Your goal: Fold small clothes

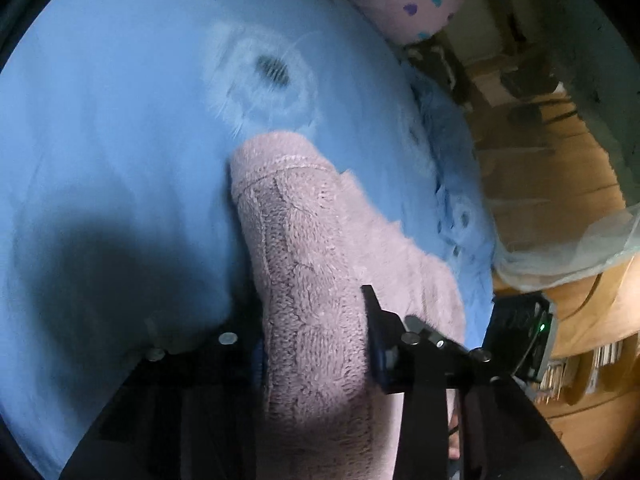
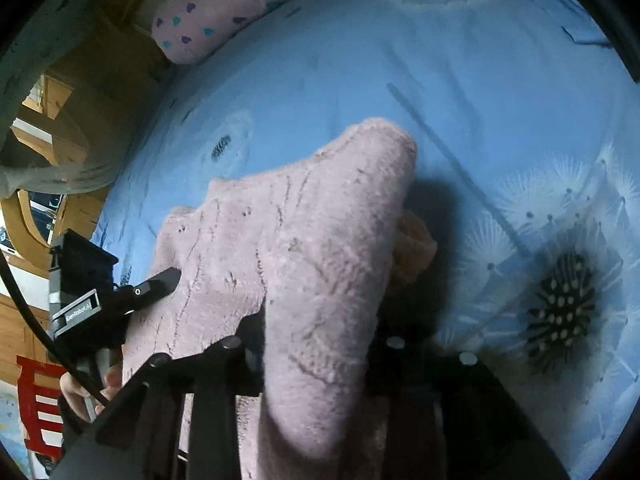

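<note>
A fuzzy pink knitted garment [image 1: 320, 240] is lifted over a blue bed cover [image 1: 120, 140]. In the left wrist view a thick fold of it fills the gap of my left gripper [image 1: 312, 316], whose pads press on it. The right wrist view shows the same garment [image 2: 304, 232] draped between the fingers of my right gripper [image 2: 320, 324], which is shut on another fold. The left gripper [image 2: 170, 278] shows there at the garment's left edge, with a hand [image 2: 80, 392] below it. The garment hides both grippers' inner pads.
The bed cover [image 2: 360, 60] has dandelion prints [image 2: 560, 304]. A pink pillow with heart spots [image 2: 216, 12] lies at the bed's far edge. A peach-coloured piece of cloth [image 2: 416, 244] peeks out under the garment. Wooden floor and furniture [image 1: 560, 184] lie beyond the bed's edge.
</note>
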`<state>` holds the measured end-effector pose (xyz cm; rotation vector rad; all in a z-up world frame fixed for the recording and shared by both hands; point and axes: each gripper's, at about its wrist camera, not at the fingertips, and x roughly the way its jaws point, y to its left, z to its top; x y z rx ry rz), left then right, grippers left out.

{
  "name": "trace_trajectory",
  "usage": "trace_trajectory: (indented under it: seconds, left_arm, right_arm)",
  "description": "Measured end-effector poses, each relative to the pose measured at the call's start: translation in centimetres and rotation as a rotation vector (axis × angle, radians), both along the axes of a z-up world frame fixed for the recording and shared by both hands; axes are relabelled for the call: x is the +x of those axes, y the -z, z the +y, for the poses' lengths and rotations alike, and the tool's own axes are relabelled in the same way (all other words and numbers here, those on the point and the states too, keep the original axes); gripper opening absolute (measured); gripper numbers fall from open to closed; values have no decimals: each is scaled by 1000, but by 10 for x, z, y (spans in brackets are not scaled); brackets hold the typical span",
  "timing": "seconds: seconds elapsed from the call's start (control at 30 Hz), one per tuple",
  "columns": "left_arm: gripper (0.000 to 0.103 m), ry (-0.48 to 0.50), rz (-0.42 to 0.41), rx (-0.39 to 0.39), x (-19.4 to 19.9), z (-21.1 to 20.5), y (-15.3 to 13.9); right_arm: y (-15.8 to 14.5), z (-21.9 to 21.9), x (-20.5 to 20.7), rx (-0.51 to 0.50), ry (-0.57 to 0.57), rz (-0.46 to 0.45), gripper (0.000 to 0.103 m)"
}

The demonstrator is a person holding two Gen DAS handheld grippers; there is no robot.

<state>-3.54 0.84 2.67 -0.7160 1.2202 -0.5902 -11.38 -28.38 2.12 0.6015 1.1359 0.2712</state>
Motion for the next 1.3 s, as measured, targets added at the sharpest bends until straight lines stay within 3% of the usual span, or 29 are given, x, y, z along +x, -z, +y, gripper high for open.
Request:
trace_trajectory:
  seconds: [0.07,0.17,0.3,0.47,0.63,0.8,0.97,1.03,1.17,1.23,1.3]
  left_arm:
    - [15,-13,-43,-10,-1,2,-11]
    - [15,2,-115,44,3,-3,-34]
    - [14,-18,-113,71,25,-14,-48]
    - [14,20,-237,252,56,-56,-57]
    - [14,32,-295,286,84,-64,-57]
    - [14,59,-319,338,106,-67,-48]
    - [18,59,-220,344,128,-65,-27]
    - [21,48,-185,367,131,-62,-19]
    - [22,-22,-251,379,121,-51,-36]
    - [26,-46,-341,392,107,-44,-55]
    - [32,-55,-393,403,99,-39,-66]
  right_arm:
    - [-15,1,-2,3,6,-52,30]
    - [-34,3,-8,-16,-4,-129,29]
    - [-51,-10,-2,-56,5,-183,29]
    - [-65,-3,46,-170,1,-221,29]
    - [-62,-14,90,-205,27,-207,29]
    - [-47,-18,125,-194,52,-176,29]
    - [-29,-18,142,-222,73,-152,30]
    - [-20,-18,147,-284,85,-124,36]
    - [-21,-15,149,-449,78,-144,75]
    - [-29,-19,143,-497,91,-167,77]
    - [-37,-26,134,-478,116,-173,77]
